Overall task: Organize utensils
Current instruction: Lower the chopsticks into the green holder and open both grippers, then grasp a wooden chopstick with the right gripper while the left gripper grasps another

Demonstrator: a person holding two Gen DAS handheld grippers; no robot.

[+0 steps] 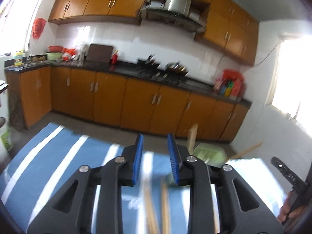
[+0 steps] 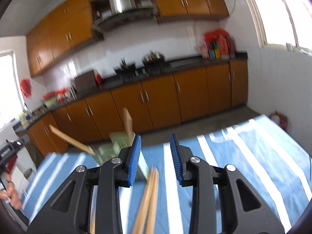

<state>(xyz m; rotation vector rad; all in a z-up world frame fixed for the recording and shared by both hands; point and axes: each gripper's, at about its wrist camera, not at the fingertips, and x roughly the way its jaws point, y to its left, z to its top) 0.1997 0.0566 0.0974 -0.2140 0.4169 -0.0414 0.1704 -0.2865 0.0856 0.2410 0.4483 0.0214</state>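
My left gripper hangs open over a blue-and-white striped tablecloth, nothing pressed between its blue pads. Blurred wooden chopsticks lie on the cloth under its arms. A green utensil holder stands just right of it, with a wooden spatula and a second wooden handle sticking out. My right gripper is also open above the cloth, with a pair of chopsticks lying beneath it. The same green holder sits left of its left pad, holding a spatula and a slanted wooden handle.
The table ends just beyond the holder; past it are floor and orange kitchen cabinets under a dark counter. A hand on the other gripper's handle shows at each view's edge. A white bucket stands at the left.
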